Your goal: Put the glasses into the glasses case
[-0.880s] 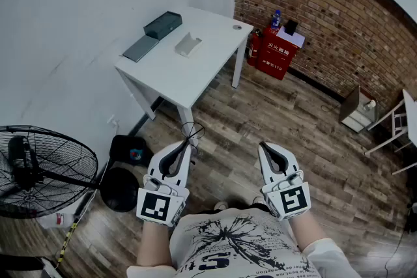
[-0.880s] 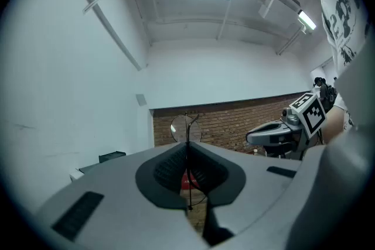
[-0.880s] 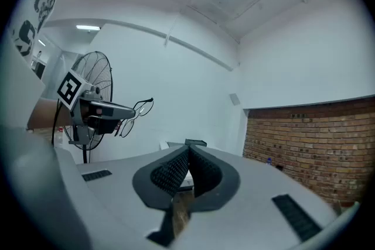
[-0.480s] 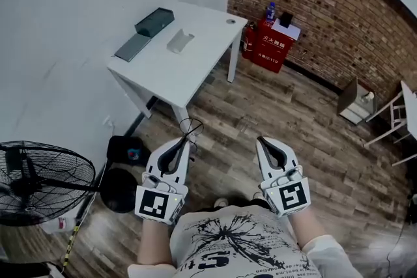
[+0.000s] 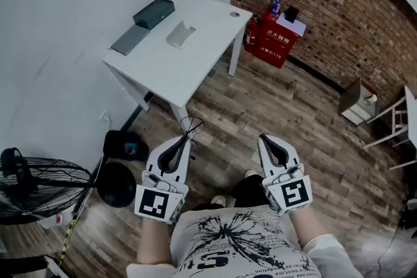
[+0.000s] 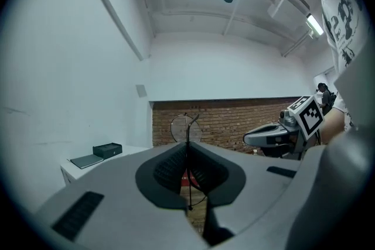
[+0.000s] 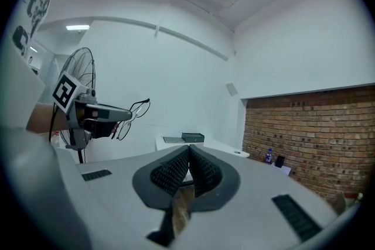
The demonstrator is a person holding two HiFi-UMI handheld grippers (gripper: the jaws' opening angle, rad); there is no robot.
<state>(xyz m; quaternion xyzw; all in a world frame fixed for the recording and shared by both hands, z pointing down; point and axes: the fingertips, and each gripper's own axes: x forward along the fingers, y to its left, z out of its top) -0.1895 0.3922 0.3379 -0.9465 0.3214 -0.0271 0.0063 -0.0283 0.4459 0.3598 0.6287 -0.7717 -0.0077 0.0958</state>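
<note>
Thin wire-framed glasses [image 5: 191,127] stick out forward from my left gripper [image 5: 187,140], which is shut on one of their arms; in the left gripper view the glasses [image 6: 186,129] stand upright between the closed pads of the left gripper [image 6: 187,146]. My right gripper [image 5: 264,138] is held level beside it, shut with nothing in it, and its own view shows the right gripper [image 7: 188,152] with pads together. A pale glasses case [image 5: 180,34] lies on the white table [image 5: 195,68] well ahead of both grippers. From the right gripper view the glasses [image 7: 132,117] hang off the left gripper's tip.
On the table's far side lie a dark box [image 5: 154,12] and a grey notebook [image 5: 130,40]. A standing fan [image 5: 45,182] and a black bag [image 5: 125,145] are on the wooden floor at left. A red extinguisher box [image 5: 277,40] stands by the brick wall.
Both grippers keep their pose and the glasses stay clamped. The head view has shifted: the fan has slid toward the lower left edge and the person's shoes show below.
</note>
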